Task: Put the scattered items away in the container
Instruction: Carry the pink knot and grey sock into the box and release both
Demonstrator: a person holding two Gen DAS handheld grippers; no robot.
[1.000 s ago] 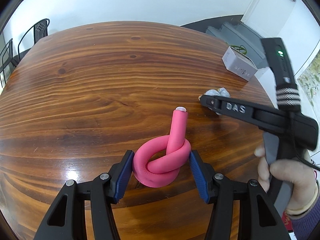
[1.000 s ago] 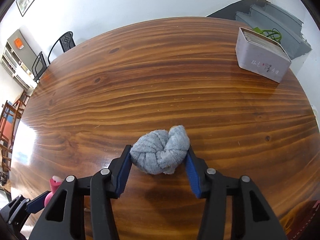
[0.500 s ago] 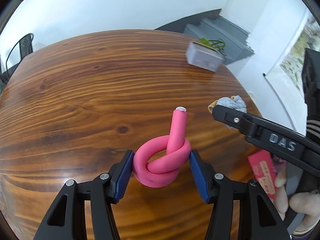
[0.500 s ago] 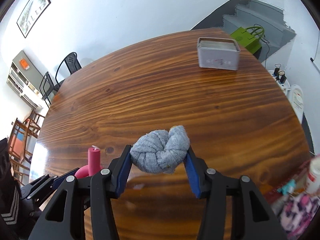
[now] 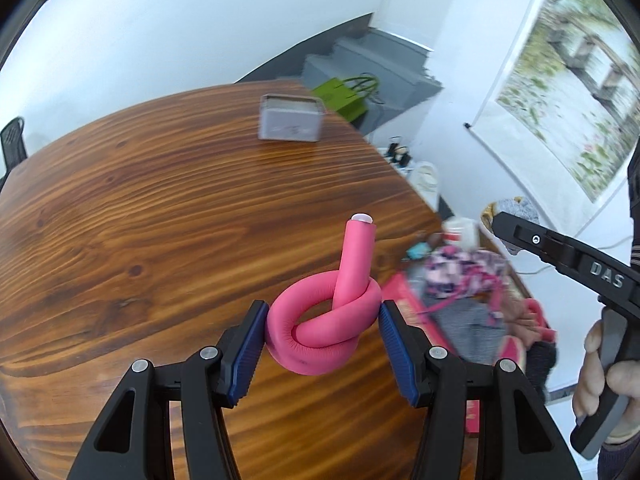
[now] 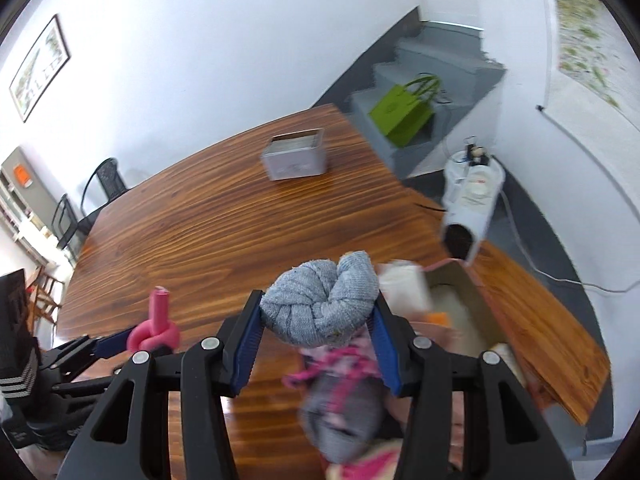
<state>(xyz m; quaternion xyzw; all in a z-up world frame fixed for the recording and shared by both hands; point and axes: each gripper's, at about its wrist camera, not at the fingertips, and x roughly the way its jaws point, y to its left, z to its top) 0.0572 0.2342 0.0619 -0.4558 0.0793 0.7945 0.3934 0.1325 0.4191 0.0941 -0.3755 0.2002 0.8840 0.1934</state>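
My left gripper (image 5: 322, 326) is shut on a knotted pink foam tube (image 5: 326, 326), held above the wooden table (image 5: 160, 220); the tube also shows in the right wrist view (image 6: 156, 326). My right gripper (image 6: 318, 328) is shut on a knotted grey cloth (image 6: 320, 306), held over the table's right end; it shows at right in the left wrist view (image 5: 560, 256). Below it a box-like container (image 6: 472, 292) with pink sides holds a pink patterned cloth (image 5: 464, 270), a white box (image 6: 404, 286) and other blurred items.
A grey tin (image 5: 291, 123) stands at the table's far side, also in the right wrist view (image 6: 296, 154). Beyond the table's right edge are grey stairs, a green bag (image 6: 402, 114) and a white appliance (image 6: 472, 196) on the floor. Chairs (image 6: 102, 180) stand at far left.
Both grippers have swung right and lifted with their loads. The container and its contents have come into view under the right gripper. The tin now sits further left.
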